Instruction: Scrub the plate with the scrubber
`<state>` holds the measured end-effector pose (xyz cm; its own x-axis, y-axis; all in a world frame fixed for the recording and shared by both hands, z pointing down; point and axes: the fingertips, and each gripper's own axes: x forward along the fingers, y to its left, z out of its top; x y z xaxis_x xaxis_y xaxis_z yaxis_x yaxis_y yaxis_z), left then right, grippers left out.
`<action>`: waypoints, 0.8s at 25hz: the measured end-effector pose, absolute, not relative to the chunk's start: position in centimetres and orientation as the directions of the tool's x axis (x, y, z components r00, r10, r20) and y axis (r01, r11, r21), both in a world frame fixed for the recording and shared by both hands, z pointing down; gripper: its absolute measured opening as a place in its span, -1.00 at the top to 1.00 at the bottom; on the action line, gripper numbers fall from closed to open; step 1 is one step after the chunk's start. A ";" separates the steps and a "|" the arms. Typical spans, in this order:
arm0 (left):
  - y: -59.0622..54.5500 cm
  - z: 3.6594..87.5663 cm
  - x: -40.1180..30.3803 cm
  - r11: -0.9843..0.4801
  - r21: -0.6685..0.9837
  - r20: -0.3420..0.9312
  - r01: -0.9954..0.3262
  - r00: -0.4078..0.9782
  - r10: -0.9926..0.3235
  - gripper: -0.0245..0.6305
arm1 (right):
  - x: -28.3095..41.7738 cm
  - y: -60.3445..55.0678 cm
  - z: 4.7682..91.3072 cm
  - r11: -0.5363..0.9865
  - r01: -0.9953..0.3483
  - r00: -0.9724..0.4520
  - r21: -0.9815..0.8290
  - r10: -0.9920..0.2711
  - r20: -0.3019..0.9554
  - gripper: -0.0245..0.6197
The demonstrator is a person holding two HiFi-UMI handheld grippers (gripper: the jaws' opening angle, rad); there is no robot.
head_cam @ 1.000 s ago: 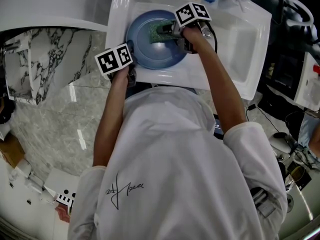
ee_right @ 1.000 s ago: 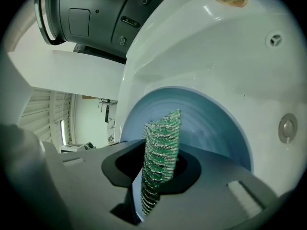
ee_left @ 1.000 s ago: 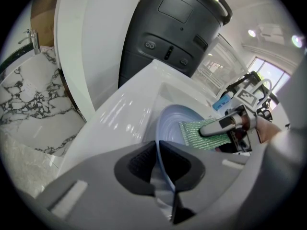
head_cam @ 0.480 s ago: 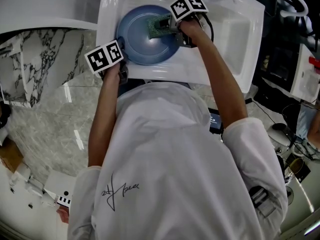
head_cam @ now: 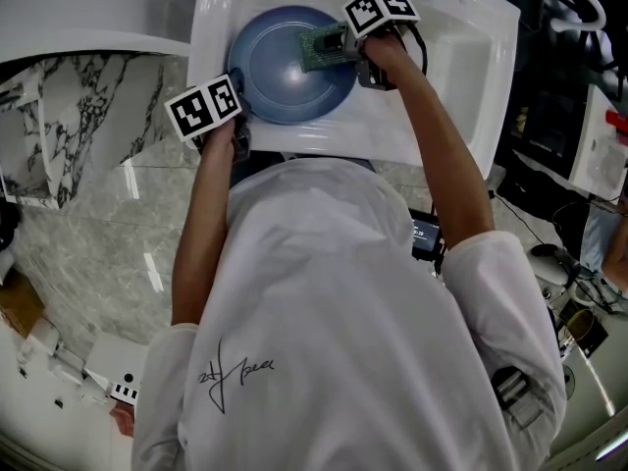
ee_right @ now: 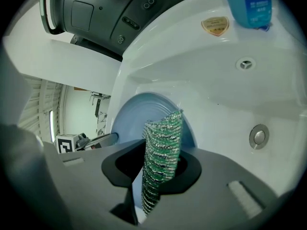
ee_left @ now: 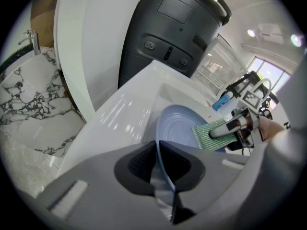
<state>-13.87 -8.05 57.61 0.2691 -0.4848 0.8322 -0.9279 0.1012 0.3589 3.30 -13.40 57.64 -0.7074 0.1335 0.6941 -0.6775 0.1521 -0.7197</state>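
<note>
Head view: scrubber (head_cam: 322, 47) on plate (head_cam: 278, 78)

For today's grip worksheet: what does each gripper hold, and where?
Left gripper pinches the blue plate by its near rim; right gripper pinches the green scrubber by its near end.

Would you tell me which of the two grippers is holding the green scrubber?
The right gripper: its fingers pinch the scrubber, while the left gripper clamps the blue plate by its rim.

White sink (head_cam: 461, 72); blue plate (head_cam: 270, 72) inside; blue bottle (ee_right: 247, 4) on back rim.
</note>
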 end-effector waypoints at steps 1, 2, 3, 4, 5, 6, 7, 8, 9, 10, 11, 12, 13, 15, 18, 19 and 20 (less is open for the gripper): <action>-8.0 57.6 -13.9 0.102 0.359 0.832 -0.928 0.269 -0.484 0.69 | 3.5 -13.4 57.6 0.154 -0.680 -0.705 -0.717 0.133 0.697 0.71; -8.0 57.6 -13.9 0.102 0.360 0.832 -0.927 0.270 -0.484 0.69 | 3.6 -13.4 57.6 0.160 -0.683 -0.700 -0.712 0.132 0.702 0.71; -8.0 57.6 -13.9 0.102 0.360 0.832 -0.927 0.270 -0.484 0.69 | 3.7 -13.4 57.6 0.169 -0.688 -0.694 -0.706 0.131 0.708 0.71; -8.0 57.6 -13.9 0.101 0.360 0.832 -0.928 0.270 -0.484 0.69 | 3.8 -13.4 57.5 0.181 -0.694 -0.686 -0.697 0.129 0.716 0.71; -8.0 57.6 -13.9 0.101 0.359 0.832 -0.928 0.270 -0.485 0.69 | 3.9 -13.5 57.5 0.196 -0.699 -0.677 -0.688 0.126 0.725 0.71; -8.0 57.6 -13.9 0.101 0.359 0.832 -0.928 0.269 -0.485 0.69 | 4.0 -13.6 57.4 0.211 -0.705 -0.668 -0.677 0.122 0.734 0.71; -8.0 57.6 -14.0 0.102 0.359 0.832 -0.928 0.269 -0.485 0.69 | 4.1 -13.7 57.3 0.228 -0.711 -0.658 -0.665 0.117 0.744 0.71; -8.0 57.6 -14.0 0.102 0.359 0.832 -0.928 0.269 -0.485 0.69 | 4.3 -13.8 57.1 0.245 -0.718 -0.647 -0.652 0.111 0.755 0.71; -8.0 57.6 -13.9 0.102 0.359 0.832 -0.928 0.269 -0.484 0.69 | 4.5 -13.9 56.9 0.263 -0.724 -0.636 -0.638 0.104 0.765 0.71; -8.0 57.6 -13.9 0.102 0.359 0.832 -0.928 0.269 -0.485 0.69 | 4.7 -14.1 56.7 0.279 -0.729 -0.626 -0.625 0.097 0.774 0.71; -8.1 57.6 -13.9 0.102 0.359 0.832 -0.928 0.269 -0.485 0.69 | 4.8 -14.2 56.4 0.292 -0.733 -0.619 -0.615 0.090 0.780 0.71; -8.1 57.6 -13.9 0.101 0.359 0.832 -0.928 0.269 -0.485 0.69 | 5.0 -14.4 56.2 0.302 -0.734 -0.616 -0.609 0.083 0.783 0.71; -8.1 57.6 -13.9 0.101 0.359 0.832 -0.928 0.269 -0.485 0.69 | 5.1 -14.5 55.9 0.306 -0.733 -0.617 -0.607 0.077 0.784 0.71; -8.1 57.6 -13.9 0.101 0.359 0.832 -0.928 0.269 -0.486 0.69 | 5.2 -14.6 55.5 0.307 -0.729 -0.624 -0.611 0.069 0.779 0.71; -8.1 57.6 -13.9 0.102 0.361 0.831 -0.927 0.270 -0.486 0.69 | 5.3 -14.8 55.0 0.297 -0.718 -0.644 -0.629 0.058 0.763 0.71; -8.1 57.6 -13.9 0.102 0.362 0.831 -0.927 0.271 -0.486 0.69 | 5.3 -14.8 54.7 0.293 -0.716 -0.649 -0.633 0.053 0.759 0.71; -8.1 57.5 -13.9 0.103 0.362 0.831 -0.926 0.271 -0.486 0.69 | 5.3 -14.9 54.5 0.291 -0.714 -0.654 -0.637 0.047 0.755 0.71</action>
<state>-13.93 -8.06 57.54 0.2713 -0.4860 0.8308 -0.9263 0.1026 0.3625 5.30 -14.93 54.49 -0.6541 0.0472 0.7549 -0.7139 0.2912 -0.6368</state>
